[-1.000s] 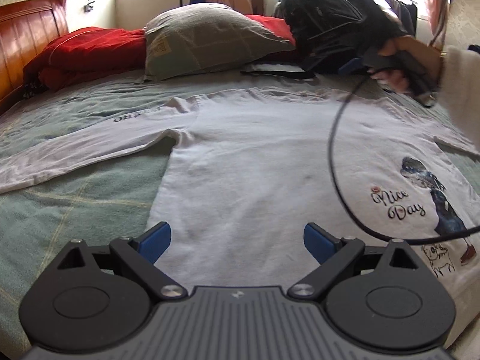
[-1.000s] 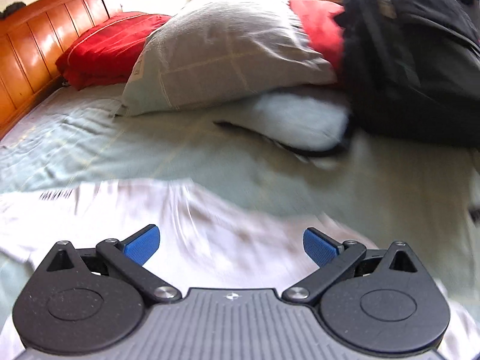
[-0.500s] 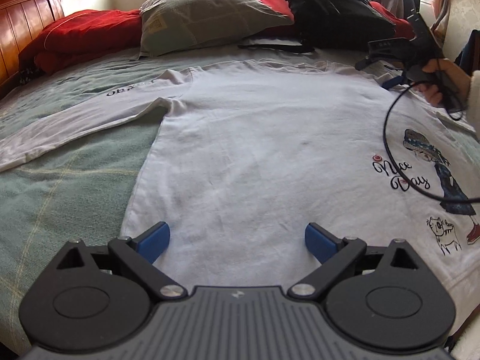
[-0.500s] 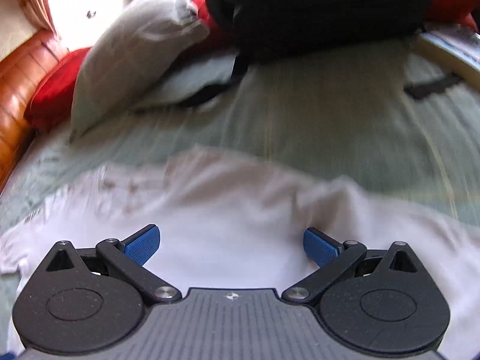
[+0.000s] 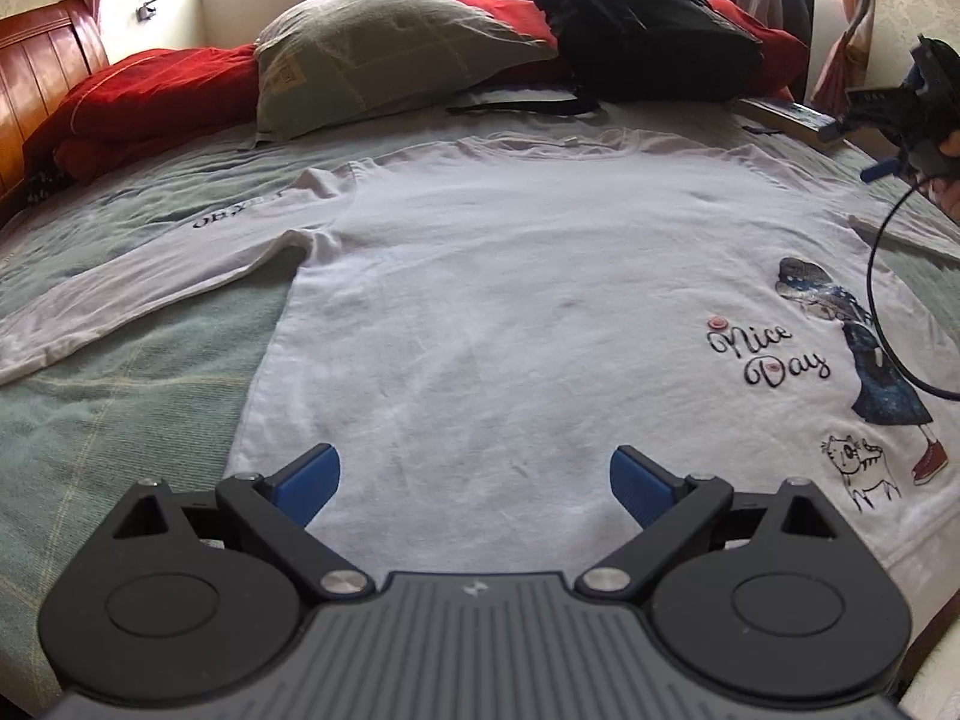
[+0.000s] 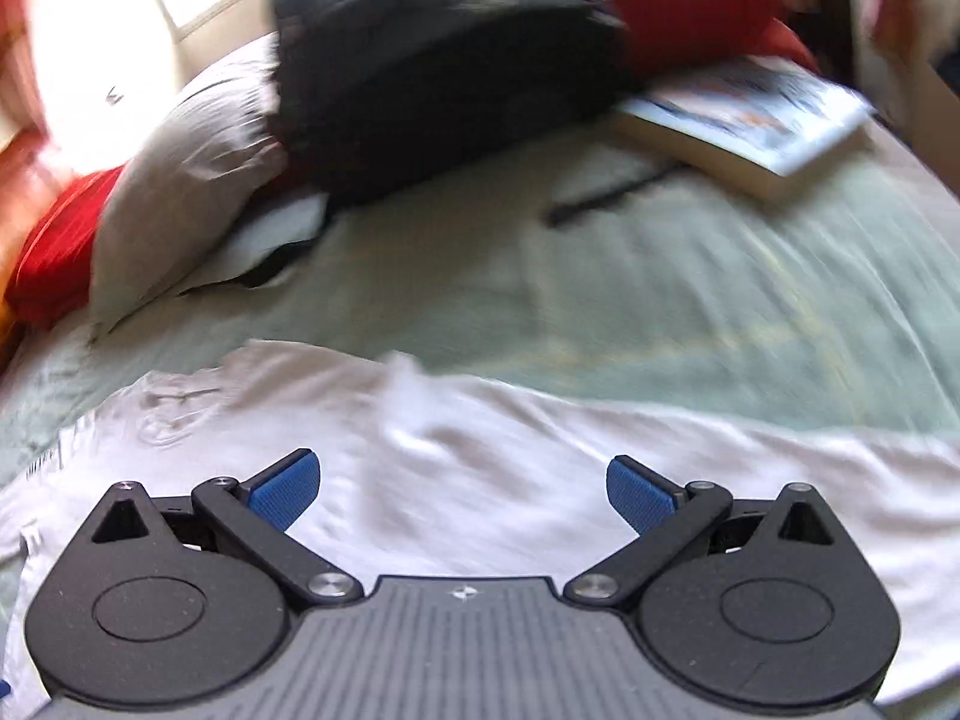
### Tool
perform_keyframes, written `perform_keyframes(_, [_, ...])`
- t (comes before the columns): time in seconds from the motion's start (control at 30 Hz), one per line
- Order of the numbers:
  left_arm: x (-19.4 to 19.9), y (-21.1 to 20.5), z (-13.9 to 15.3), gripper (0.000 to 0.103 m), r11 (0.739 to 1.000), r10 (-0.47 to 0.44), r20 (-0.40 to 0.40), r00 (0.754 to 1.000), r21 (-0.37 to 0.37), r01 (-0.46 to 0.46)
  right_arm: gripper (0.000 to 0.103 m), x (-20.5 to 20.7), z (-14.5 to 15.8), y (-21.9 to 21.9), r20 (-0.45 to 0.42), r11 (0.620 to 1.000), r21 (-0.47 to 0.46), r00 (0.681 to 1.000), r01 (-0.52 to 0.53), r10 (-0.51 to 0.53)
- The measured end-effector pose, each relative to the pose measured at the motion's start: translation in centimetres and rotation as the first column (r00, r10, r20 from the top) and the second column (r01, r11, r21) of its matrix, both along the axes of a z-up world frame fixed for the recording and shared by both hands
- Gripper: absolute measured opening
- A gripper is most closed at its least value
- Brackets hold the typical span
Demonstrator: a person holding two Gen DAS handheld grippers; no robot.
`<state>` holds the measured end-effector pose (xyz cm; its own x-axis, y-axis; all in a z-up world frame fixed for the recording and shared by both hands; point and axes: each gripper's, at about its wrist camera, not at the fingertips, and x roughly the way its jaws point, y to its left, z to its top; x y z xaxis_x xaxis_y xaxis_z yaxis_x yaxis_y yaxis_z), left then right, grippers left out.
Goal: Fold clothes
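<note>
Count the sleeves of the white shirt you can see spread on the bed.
2. One sleeve stretches out across the green bedcover on the picture's left side; the other sleeve runs off by the right edge, only partly visible, its end out of frame.

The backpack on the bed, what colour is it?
Black. The backpack shows best in the left wrist view.

The right tongs (image 6: 463, 489) stand wide apart with nothing between the blue pads (image 6: 282, 489), over a white shirt (image 6: 480, 444) spread on the green bedspread (image 6: 660, 300). Beyond lie a black backpack (image 6: 432, 60), a grey pillow (image 6: 180, 180) and a book (image 6: 750, 120) (all blurred).
</note>
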<state>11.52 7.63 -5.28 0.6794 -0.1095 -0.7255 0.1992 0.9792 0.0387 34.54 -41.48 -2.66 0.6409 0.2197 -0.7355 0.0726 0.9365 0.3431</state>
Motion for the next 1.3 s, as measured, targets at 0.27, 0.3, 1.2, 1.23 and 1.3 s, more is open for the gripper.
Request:
perform_keyframes(0.27, [-0.7,-0.4,0.3,0.097,0.998,0.045,-0.018,0.999,0.043,-0.045,0.103,0.5,-3.5,-5.8,-0.020,0.967,0.069,0.970,0.245,-0.244])
perform_keyframes(0.3, [-0.8,-0.4,0.4,0.097,0.998,0.050,-0.017,0.999,0.046,-0.049,0.103,0.5,-3.0,-5.0,-0.013,0.973,0.084,0.976,0.217,-0.217])
perform_keyframes(1.2, [-0.3,-0.1,0.8,0.097,0.998,0.064,0.005,0.998,0.023,-0.064,0.103,5.2,0.3,5.9,0.013,0.999,-0.010,0.999,-0.032,0.032])
perform_keyframes(1.23, [-0.2,-0.2,0.8,0.097,0.998,0.059,0.007,0.998,0.024,-0.059,0.103,4.4,0.0,5.6,-0.010,0.999,0.007,0.999,-0.036,0.036])
perform_keyframes(1.3, [-0.2,-0.4,0.7,0.097,0.998,0.050,0.006,0.999,0.024,-0.050,0.103,3.6,-1.1,4.8,-0.060,0.998,0.037,0.997,-0.049,0.051])
